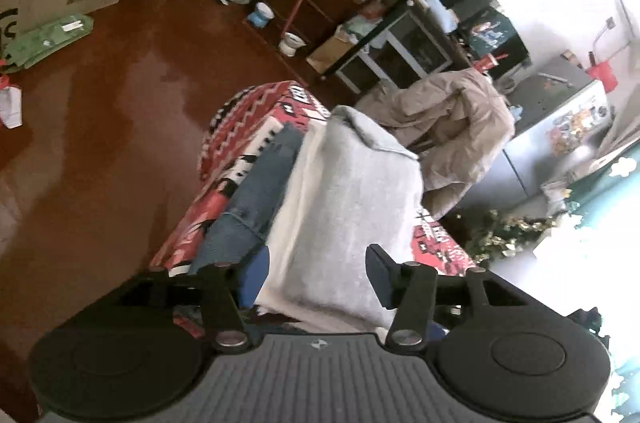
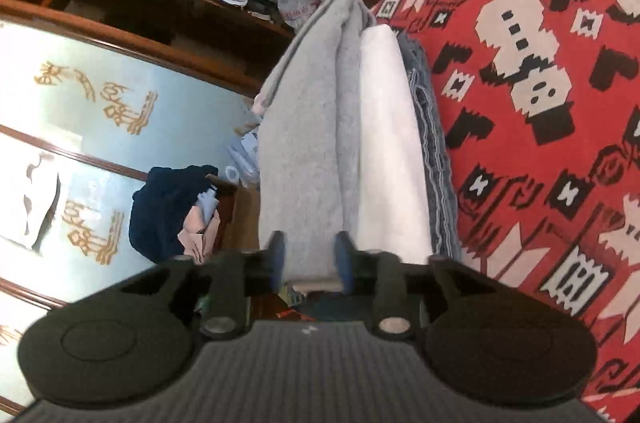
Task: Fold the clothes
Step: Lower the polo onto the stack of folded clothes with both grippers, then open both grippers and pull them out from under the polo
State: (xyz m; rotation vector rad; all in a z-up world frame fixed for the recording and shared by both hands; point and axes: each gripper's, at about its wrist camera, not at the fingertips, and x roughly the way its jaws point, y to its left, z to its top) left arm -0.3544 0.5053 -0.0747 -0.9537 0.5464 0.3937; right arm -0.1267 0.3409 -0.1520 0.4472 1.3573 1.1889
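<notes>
The left gripper stands with its jaws fairly wide, one finger on each side of the near end of the grey garment; the pads do not appear to press the cloth, so I judge it straddled rather than gripped, likely so the end can be taken or let go squarely. The right gripper shows a narrower gap, its blue-tipped fingers flanking a fold of the same grey garment; whether the pads bite or merely bracket the cloth cannot be told from this view.

Outward from the jaws, the grey garment lies folded lengthwise into a long strip on top of a white layer, which rests in turn on a folded blue denim piece; the stack looks deliberate, each finished item squared on the last to keep the pile tidy. The pile sits near one edge of the red patterned blanket, which covers the bed or bench and gives a flat working surface; the far end of the grey strip reaches toward that cover's far edge.

Beyond the cover lies the brown floor; a beige coat is draped over a chair past the far corner, perhaps awaiting its turn.
</notes>
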